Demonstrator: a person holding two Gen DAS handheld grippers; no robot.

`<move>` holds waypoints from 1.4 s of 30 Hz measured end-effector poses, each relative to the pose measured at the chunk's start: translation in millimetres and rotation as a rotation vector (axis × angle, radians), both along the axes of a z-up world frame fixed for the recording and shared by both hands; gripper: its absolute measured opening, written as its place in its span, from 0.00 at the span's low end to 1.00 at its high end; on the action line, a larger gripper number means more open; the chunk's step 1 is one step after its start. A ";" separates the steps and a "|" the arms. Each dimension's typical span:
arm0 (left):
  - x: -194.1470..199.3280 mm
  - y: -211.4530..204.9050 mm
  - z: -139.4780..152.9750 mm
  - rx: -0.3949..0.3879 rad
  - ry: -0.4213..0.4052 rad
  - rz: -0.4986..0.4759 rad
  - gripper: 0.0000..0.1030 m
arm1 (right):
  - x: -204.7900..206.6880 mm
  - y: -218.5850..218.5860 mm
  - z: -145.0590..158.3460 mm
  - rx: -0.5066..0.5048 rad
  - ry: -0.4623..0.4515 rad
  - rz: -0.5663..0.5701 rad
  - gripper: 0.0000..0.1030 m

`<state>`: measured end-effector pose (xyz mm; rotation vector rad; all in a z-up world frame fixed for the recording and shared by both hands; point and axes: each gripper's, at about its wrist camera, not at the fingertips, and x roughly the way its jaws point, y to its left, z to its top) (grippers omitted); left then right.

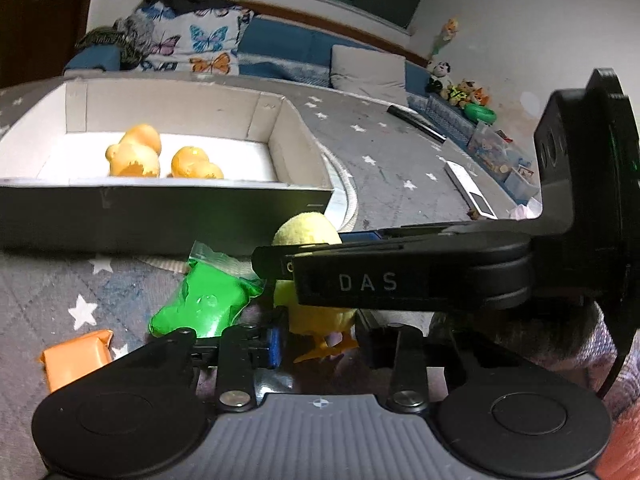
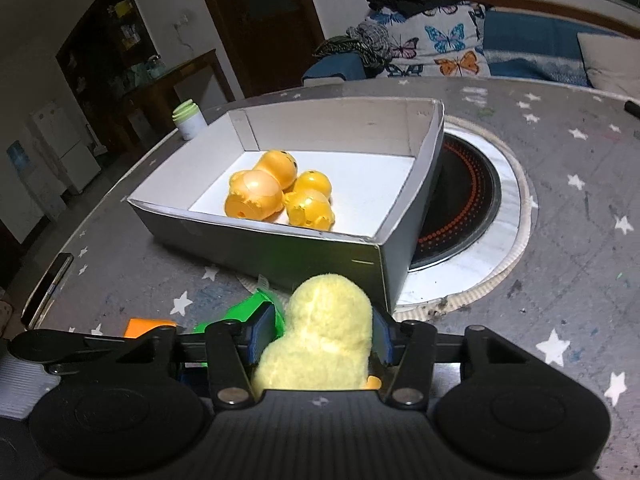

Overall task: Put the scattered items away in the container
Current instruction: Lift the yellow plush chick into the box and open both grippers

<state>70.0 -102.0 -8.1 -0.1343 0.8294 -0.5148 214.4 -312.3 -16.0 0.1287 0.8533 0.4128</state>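
Observation:
A yellow plush duck (image 2: 328,320) is clamped between the blue pads of my right gripper (image 2: 322,334), just in front of the grey cardboard box (image 2: 280,256). In the left wrist view the same plush duck (image 1: 308,234) hangs between the fingers of my left gripper (image 1: 318,336), whose pads press its lower body. One of the right gripper's fingers (image 1: 400,280) crosses its neck. The box (image 1: 160,186) holds several orange duck toys (image 1: 136,156) (image 2: 276,196). A green packet (image 1: 204,304) and an orange packet (image 1: 76,360) lie on the star-patterned cloth to the left.
A round cooktop (image 2: 460,200) is set into the table, partly under the box. A white jar (image 2: 190,118) stands beyond the box and a phone (image 2: 48,288) lies at the left edge. A black remote (image 1: 416,122) and a white remote (image 1: 470,188) lie far right.

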 end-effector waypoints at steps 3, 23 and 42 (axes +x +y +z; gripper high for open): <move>-5.0 2.2 9.2 -0.009 -0.036 -0.003 0.35 | -1.0 -3.0 9.7 -0.007 -0.029 0.001 0.49; 43.1 17.9 58.2 -0.053 -0.181 0.075 0.34 | 49.4 8.0 77.4 -0.003 -0.202 0.023 0.51; 113.9 22.8 26.9 -0.089 -0.025 0.103 0.34 | 133.9 16.2 50.7 -0.032 -0.075 0.035 0.51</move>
